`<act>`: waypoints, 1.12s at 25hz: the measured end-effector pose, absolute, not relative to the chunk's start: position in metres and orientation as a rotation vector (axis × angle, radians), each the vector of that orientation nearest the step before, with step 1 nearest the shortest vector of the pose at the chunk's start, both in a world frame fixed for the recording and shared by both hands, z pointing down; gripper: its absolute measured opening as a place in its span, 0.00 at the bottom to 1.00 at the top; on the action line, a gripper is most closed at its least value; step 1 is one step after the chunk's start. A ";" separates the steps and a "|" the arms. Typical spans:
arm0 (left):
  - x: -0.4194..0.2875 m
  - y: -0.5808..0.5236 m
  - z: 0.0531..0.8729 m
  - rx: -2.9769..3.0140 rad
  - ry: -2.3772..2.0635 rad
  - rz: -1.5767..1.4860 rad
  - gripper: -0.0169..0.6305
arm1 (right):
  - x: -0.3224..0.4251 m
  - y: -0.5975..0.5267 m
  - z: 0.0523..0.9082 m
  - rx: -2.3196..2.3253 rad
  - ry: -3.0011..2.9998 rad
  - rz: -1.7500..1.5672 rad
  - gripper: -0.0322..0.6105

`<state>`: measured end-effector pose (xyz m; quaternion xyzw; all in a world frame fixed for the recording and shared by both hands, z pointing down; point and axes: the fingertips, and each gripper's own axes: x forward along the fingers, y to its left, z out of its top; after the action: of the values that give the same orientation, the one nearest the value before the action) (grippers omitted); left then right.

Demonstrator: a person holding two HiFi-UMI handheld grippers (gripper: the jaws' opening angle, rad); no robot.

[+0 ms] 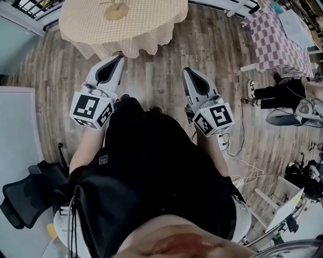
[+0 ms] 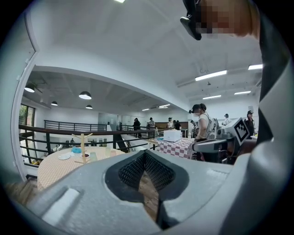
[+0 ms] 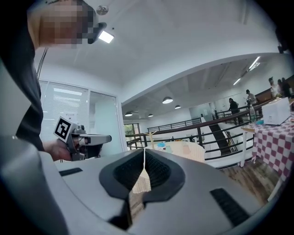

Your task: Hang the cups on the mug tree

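Head view: my left hand-held gripper [image 1: 120,57] and right hand-held gripper [image 1: 185,70] are both pressed together, empty, well short of the mug tree [image 1: 117,9] on the worktop [image 1: 151,22]; arriving shut, I'd likely knock cups [image 2: 93,155] over.

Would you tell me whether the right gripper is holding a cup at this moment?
No: the right gripper has its jaws closed together with nothing held between them.
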<state>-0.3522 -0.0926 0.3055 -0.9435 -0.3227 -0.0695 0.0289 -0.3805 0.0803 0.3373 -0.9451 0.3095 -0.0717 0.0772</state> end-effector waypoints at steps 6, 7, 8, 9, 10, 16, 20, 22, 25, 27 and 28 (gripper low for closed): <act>-0.345 -0.061 0.303 -2.879 -1.045 -0.193 0.04 | -0.373 0.114 0.338 -2.848 0.871 -0.211 0.08; -0.341 -0.057 0.304 -2.876 -1.053 -0.193 0.04 | -0.370 0.118 0.338 -2.852 0.864 -0.209 0.08; -0.337 -0.054 0.305 -2.877 -1.065 -0.194 0.04 | -0.366 0.121 0.338 -2.856 0.858 -0.208 0.08; -0.333 -0.051 0.306 -2.880 -1.078 -0.195 0.04 | -0.362 0.123 0.339 -2.860 0.849 -0.211 0.08; -0.327 -0.049 0.306 -2.883 -1.091 -0.194 0.04 | -0.357 0.125 0.340 -2.863 0.839 -0.216 0.08; -0.282 -0.035 0.319 -2.896 -1.154 -0.184 0.04 | -0.321 0.137 0.349 -2.887 0.788 -0.244 0.08; -0.234 -0.021 0.325 -2.905 -1.167 -0.183 0.04 | -0.278 0.151 0.354 -2.890 0.776 -0.271 0.08; -0.208 -0.015 0.327 -2.908 -1.165 -0.181 0.04 | -0.251 0.156 0.358 -2.892 0.777 -0.292 0.08; -0.167 -0.014 0.331 -2.918 -1.152 -0.190 0.04 | -0.206 0.154 0.358 -2.898 0.804 -0.297 0.08; -0.139 -0.019 0.330 -2.926 -1.140 -0.194 0.04 | -0.177 0.146 0.357 -2.895 0.833 -0.302 0.08; -0.126 -0.021 0.329 -2.930 -1.135 -0.195 0.04 | -0.162 0.141 0.357 -2.889 0.845 -0.309 0.08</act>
<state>-0.1259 -0.0213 0.3294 -0.9306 -0.3606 -0.0621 -0.0035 -0.1621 0.1413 0.3566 -0.9532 0.2789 -0.1018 0.0576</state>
